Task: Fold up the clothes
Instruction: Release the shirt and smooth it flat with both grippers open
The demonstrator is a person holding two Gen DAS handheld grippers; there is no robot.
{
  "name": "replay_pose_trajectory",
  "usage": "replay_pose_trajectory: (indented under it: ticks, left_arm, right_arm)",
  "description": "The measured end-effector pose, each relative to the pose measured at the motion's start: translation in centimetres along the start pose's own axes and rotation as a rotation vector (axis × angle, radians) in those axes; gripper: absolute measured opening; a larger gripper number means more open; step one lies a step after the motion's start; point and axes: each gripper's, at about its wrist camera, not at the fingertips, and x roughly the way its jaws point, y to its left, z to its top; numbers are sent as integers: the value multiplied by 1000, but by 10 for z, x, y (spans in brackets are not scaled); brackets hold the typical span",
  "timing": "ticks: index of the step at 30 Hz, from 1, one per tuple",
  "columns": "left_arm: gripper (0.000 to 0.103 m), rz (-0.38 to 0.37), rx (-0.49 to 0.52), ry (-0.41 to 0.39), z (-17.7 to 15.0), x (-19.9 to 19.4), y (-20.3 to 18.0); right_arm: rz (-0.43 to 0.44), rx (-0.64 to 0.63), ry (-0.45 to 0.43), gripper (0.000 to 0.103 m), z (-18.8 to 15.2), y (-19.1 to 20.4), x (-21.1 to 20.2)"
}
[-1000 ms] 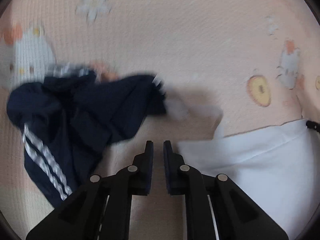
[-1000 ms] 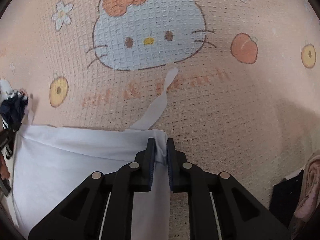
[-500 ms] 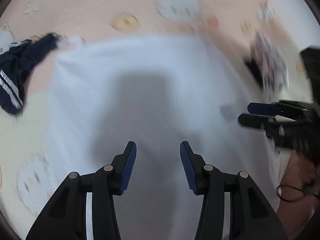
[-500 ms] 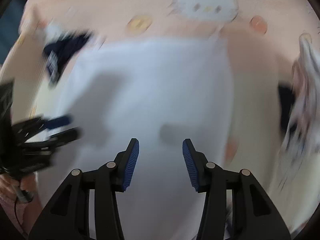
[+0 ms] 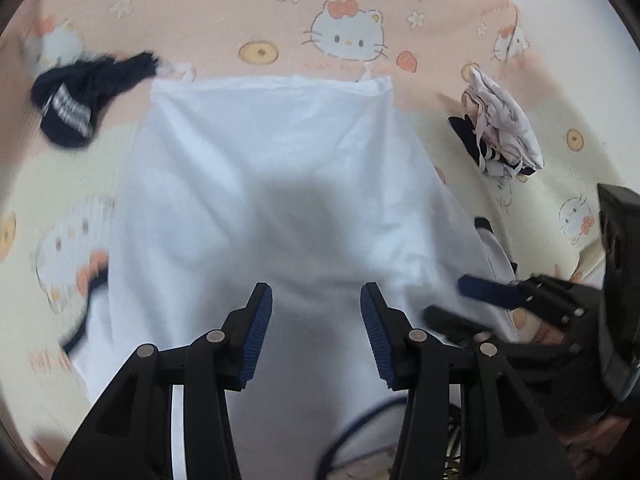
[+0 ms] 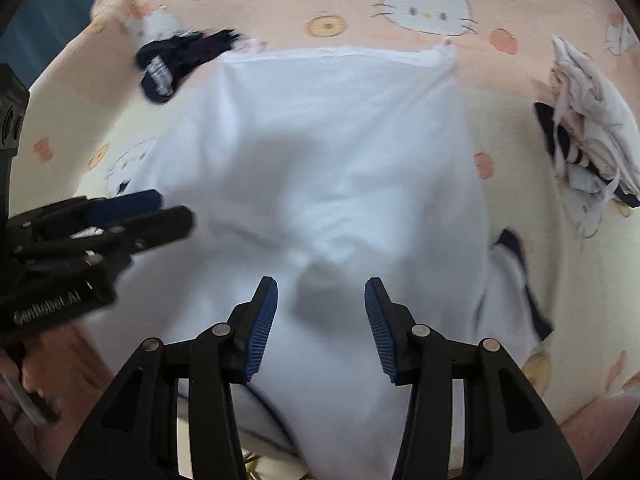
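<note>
A white garment [image 5: 280,184] lies spread flat on a Hello Kitty blanket [image 5: 348,36], its far hem straight with a short tie at each corner; it also shows in the right wrist view [image 6: 332,152]. Its near end has dark navy trim. My left gripper [image 5: 316,320] is open and empty, held above the garment's near part. My right gripper [image 6: 320,320] is open and empty above the same garment. Each gripper appears in the other's view: the right one [image 5: 500,304] at the garment's right edge, the left one [image 6: 132,216] at its left edge.
A crumpled navy garment with white stripes [image 5: 80,92] lies at the far left beside the white hem. A pile of pale and navy clothes [image 5: 500,124] lies at the right. The blanket is pink at the far side and cream nearer.
Both grippers have opened and let go of the white garment's far hem, then pulled back and up towards its near end. The garment now lies spread out.
</note>
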Motion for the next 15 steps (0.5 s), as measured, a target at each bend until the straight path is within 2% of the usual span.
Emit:
replay_pose_trajectory:
  ticks: [2, 5, 6, 8, 10, 12, 15]
  left_arm:
    - [48, 31, 4, 21, -31, 1, -5]
    - [47, 219, 103, 108, -56, 11, -8]
    - [47, 236, 116, 106, -60, 7, -7]
    - [47, 194, 72, 66, -64, -12, -4]
    - [47, 119, 10, 19, -67, -28, -3]
    - [47, 100, -3, 38, -71, -17, -13]
    - [47, 186, 68, 114, -85, 2, -21]
  right_arm:
    - [14, 9, -4, 46, -10, 2, -3]
    - [27, 39, -7, 47, -24, -2, -11]
    - [26, 62, -6, 47, -28, -9, -16]
    - [31, 111, -23, 47, -34, -21, -31]
    - [89, 143, -69, 48, -40, -26, -47]
    - [128, 140, -69, 48, -49, -21, -50]
    - [68, 54, 16, 47, -56, -12, -31]
